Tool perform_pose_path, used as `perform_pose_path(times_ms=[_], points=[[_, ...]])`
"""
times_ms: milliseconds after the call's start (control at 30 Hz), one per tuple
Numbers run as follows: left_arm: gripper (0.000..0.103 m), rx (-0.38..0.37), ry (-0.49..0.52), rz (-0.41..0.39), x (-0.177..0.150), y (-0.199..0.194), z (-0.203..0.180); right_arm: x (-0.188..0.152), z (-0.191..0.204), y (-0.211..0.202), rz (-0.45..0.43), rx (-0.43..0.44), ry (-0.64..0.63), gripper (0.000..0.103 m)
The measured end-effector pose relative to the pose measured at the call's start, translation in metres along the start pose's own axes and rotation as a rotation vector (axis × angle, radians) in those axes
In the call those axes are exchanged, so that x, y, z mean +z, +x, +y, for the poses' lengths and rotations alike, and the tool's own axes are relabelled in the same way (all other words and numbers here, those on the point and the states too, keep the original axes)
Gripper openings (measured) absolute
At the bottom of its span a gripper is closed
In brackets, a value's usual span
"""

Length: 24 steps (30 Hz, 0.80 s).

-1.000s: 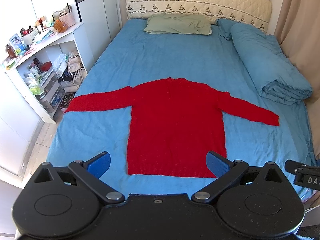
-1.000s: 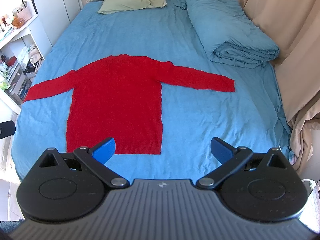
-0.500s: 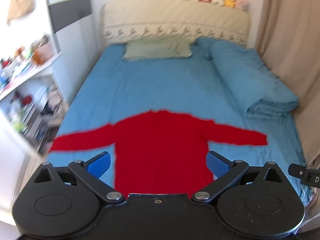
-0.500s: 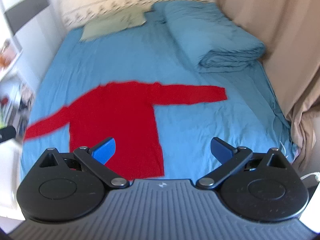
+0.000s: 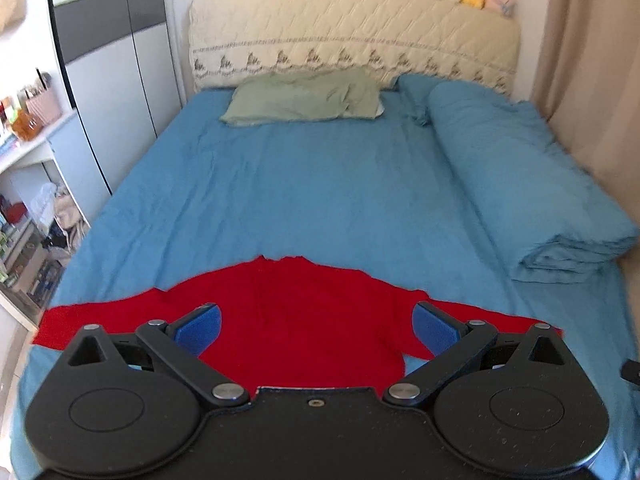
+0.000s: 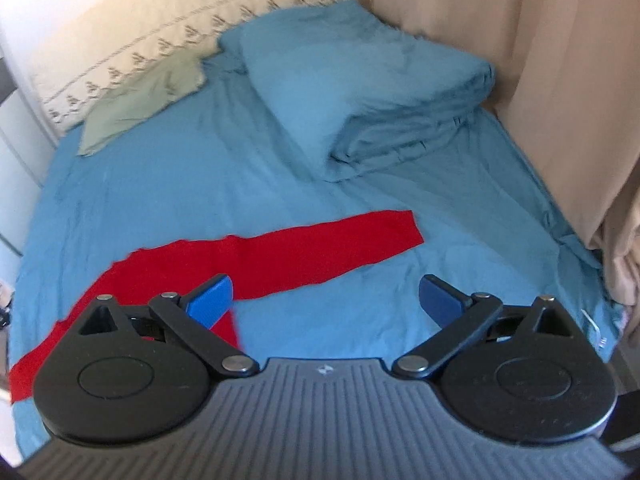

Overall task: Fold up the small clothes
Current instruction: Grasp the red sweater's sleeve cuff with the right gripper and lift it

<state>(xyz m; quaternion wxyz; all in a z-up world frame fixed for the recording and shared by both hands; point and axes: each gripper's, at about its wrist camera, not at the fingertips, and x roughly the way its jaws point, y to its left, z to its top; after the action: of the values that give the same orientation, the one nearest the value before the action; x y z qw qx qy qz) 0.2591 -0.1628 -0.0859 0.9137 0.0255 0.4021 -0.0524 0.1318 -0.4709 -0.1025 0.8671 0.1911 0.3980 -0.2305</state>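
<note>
The blue sheet (image 5: pixel 320 184) lies bare across the middle of the bed, between the red sweater (image 5: pixel 304 312) at the near end and the green pillow (image 5: pixel 304 98) at the headboard (image 5: pixel 352 44); passage there is unobstructed. A folded blue duvet (image 5: pixel 516 184) occupies the right side of the mattress, close against the beige curtain (image 6: pixel 540 80), leaving no lane along that edge. Bare sheet remains below and to the right of the sweater's right sleeve (image 6: pixel 320 246), short of the duvet's folded end. On the left, a wardrobe (image 5: pixel 116 80) and cluttered shelves (image 5: pixel 28 216) stand just beside the bed edge, restricting approach from that flank.
</note>
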Motion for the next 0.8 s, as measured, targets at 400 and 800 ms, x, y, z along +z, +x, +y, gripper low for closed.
perform_pose_path(times_ms=[400, 800], points=[[0.103, 0.013, -0.003, 0.111, -0.041, 0.244, -0.038, -0.017, -0.083, 0.284, 0.051, -0.053, 0.096, 0.094], [0.103, 0.003, 0.032, 0.163, -0.072, 0.351, -0.038, -0.047, -0.130, 0.386, -0.008, -0.173, 0.257, 0.070]])
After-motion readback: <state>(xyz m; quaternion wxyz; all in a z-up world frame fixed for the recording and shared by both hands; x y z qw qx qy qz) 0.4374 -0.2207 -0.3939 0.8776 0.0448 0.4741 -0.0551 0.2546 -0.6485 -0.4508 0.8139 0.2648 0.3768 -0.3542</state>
